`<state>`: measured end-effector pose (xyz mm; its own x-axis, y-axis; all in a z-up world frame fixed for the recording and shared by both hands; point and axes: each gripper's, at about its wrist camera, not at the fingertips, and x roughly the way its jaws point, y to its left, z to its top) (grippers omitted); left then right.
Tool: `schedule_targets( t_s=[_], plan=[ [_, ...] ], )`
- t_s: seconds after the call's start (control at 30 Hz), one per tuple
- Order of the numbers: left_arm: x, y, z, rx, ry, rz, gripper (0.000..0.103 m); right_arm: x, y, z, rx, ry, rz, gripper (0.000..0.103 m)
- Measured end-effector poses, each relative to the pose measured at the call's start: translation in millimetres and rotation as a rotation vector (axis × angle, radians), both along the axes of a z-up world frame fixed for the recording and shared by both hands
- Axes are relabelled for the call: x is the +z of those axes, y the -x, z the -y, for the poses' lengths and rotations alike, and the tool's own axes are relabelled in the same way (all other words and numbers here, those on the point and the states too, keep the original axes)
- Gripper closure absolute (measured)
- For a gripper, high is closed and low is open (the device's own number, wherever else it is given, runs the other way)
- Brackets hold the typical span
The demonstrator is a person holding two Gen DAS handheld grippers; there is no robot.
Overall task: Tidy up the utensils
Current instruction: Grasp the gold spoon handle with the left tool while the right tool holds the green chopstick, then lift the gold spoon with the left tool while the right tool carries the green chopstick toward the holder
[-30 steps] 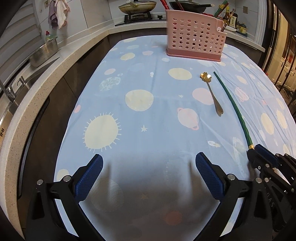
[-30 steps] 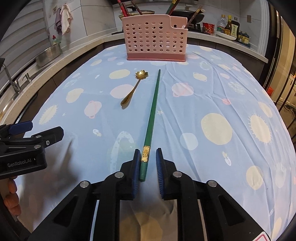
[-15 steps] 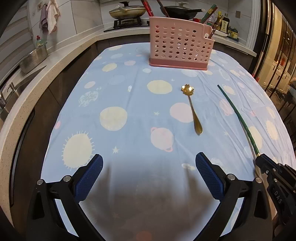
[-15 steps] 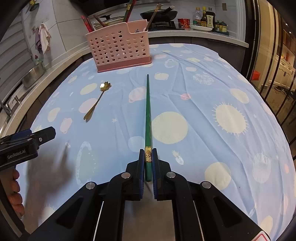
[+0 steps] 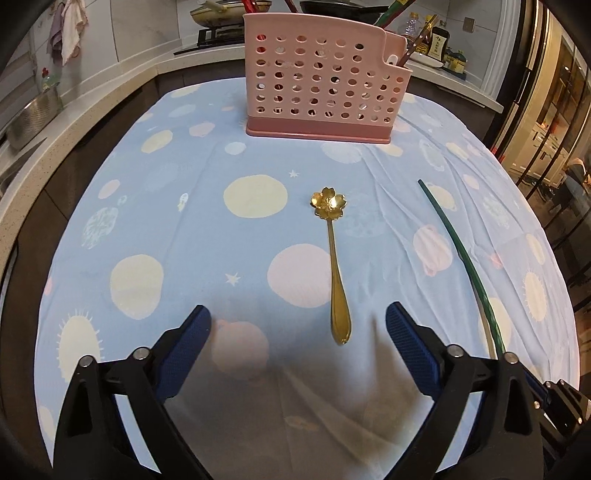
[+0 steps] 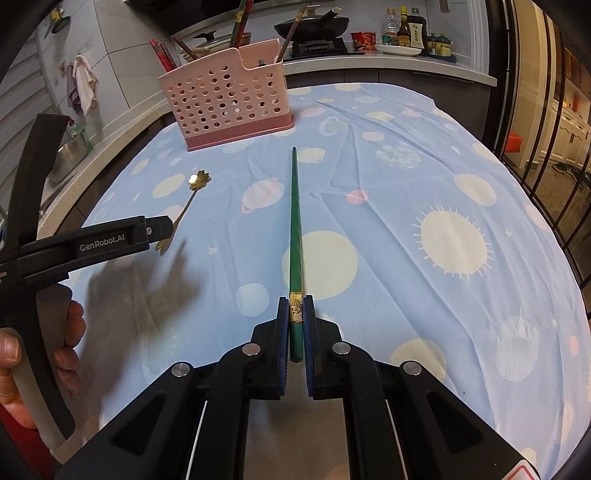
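1. One green chopstick (image 6: 295, 236) is pinched near its gold-banded end between the pads of the right gripper (image 6: 296, 317), whose jaws are pressed tight on it. Its thin tip points toward the far end of the table and looks raised off the cloth.
2. One gold spoon (image 5: 334, 266) with a flower-shaped bowl lies flat on the cloth to the left of the chopstick, well apart from it. Its bowl faces the far end and its handle points back toward the left gripper.
3. The left gripper (image 5: 298, 328) hovers over the handle end of the spoon. Its two blue-padded jaws are spread wide and closing, with the handle's tip lying between them, nearer the right pad; neither pad touches it.
4. One pink perforated utensil holder (image 5: 321, 86) stands upright at the far end of the table, beyond both the spoon and the chopstick. Several chopsticks and utensil handles stick out of its top; their exact count cannot be told.
5. One tablecloth (image 6: 454, 206), light blue with suns, planets and stars, covers the table and is creased in places.
6. A person's hand (image 6: 40, 354) grips the left gripper's handle, seen at the left edge of the right wrist view.
7. Behind the table runs a kitchen counter with one dark pan (image 6: 314, 24) on a stove and several bottles (image 6: 404, 31).
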<state>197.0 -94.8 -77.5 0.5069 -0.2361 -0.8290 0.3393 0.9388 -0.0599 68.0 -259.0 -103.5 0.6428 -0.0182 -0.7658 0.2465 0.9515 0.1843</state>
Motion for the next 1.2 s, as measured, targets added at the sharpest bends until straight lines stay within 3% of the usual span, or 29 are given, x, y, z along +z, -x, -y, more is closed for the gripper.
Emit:
schedule_targets(
  t_s=[0.07, 0.27, 0.53, 0.83, 0.93, 1.0, 1.1, 1.13, 1.2],
  plan=[
    [-6, -5, 1, -0.007, 0.014, -0.030, 0.034, -2, -2, 2, -0.001, -0.007, -0.004, 0.096],
    [-6, -5, 1, -0.018, 0.018, -0.017, 0.048, -5, -4, 5, -0.003, -0.013, -0.011, 0.096],
    [-5, 10, -5, -0.076, 0.033, -0.026, 0.092, -6, -4, 5, -0.003, -0.012, -0.009, 0.096],
    [-4, 23, -14, -0.099, 0.081, -0.053, 0.092, 1, 5, -3, -0.002, 0.001, 0.007, 0.096],
    [-4, 22, -11, -0.104, 0.074, -0.047, 0.080, 2, 6, -4, -0.002, 0.002, 0.009, 0.096],
    [-4, 19, -9, -0.101, 0.075, -0.048, 0.079, 2, 6, -5, 0.000, 0.000, 0.010, 0.096],
    [-5, 15, -7, -0.100, 0.085, -0.049, 0.080, 2, 5, -5, 0.003, 0.002, 0.008, 0.096],
    [-4, 14, -7, -0.101, 0.089, -0.049, 0.089, 2, 5, -5, 0.004, 0.003, 0.008, 0.096],
    [-5, 13, -7, -0.111, 0.098, -0.062, 0.093, 2, 6, -5, 0.002, 0.001, 0.008, 0.096]
  ],
)
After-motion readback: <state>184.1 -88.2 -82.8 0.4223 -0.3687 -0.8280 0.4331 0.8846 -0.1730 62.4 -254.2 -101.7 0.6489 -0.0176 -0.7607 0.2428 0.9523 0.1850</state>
